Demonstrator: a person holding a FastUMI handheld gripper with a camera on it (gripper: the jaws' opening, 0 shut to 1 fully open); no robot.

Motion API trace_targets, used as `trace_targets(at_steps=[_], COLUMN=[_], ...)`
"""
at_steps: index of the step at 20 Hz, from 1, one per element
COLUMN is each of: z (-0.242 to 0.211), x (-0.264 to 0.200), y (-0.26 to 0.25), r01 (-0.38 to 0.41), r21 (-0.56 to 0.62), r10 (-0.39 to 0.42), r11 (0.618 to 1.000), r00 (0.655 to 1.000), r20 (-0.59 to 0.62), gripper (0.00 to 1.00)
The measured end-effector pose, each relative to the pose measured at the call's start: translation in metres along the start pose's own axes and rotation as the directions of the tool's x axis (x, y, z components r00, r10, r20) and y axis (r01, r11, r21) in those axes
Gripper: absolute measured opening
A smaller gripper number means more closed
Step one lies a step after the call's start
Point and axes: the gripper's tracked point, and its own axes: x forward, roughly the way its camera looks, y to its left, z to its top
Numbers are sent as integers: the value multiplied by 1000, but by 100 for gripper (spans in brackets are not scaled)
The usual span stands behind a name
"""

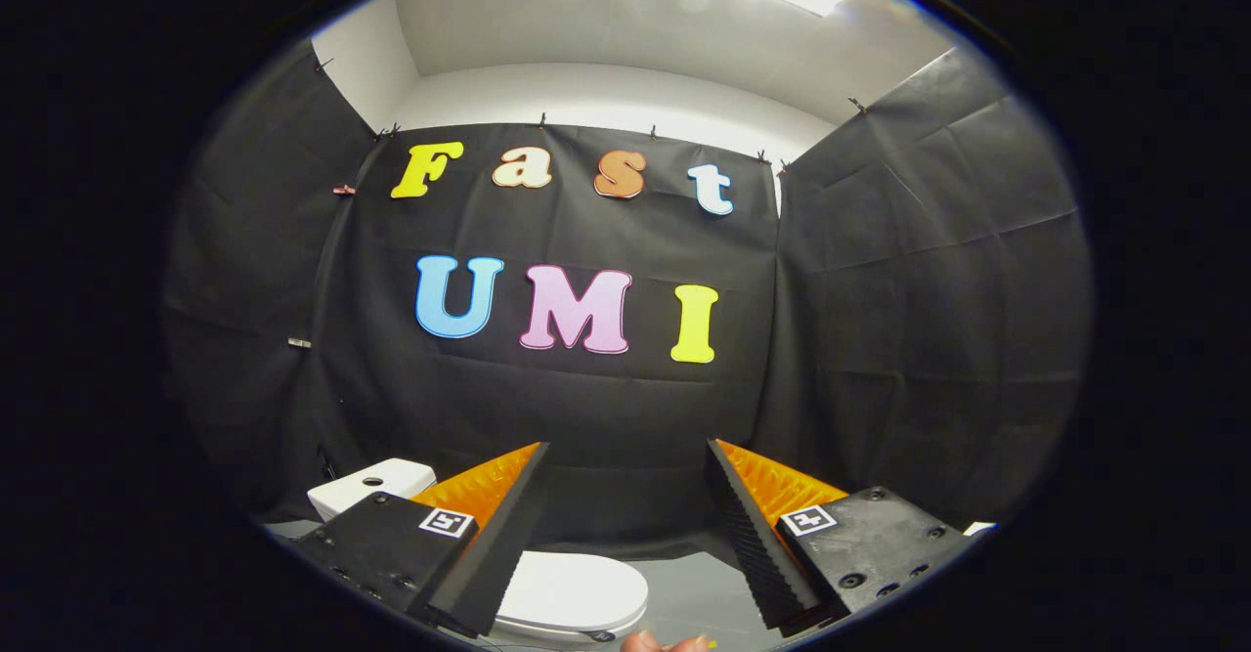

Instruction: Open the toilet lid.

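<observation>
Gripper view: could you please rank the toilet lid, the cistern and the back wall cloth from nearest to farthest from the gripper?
The gripper is open.
1. Toilet lid, low between the fingers, closed.
2. Cistern, behind the left finger.
3. Back wall cloth, beyond both.

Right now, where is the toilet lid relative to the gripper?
In the gripper view, the closed toilet lid lies low between the open hand-held gripper's fingers, nearer the left one, with the tank behind that finger.

The toilet lid (572, 588) and the tank (371, 484) behind it are plain white — set on a pale grey floor (699, 588) before a black cloth wall (606, 408), under a white ceiling (606, 36) — no pattern on any.
</observation>
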Motion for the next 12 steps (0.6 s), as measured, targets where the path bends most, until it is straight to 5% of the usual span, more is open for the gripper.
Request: trace_targets(at_steps=[12], z=[-51], x=[22], y=[-3], r01=[9], r21=[-8], r10=[-9], r11=[1000], r00=[1000], r20=[-18], gripper=[98])
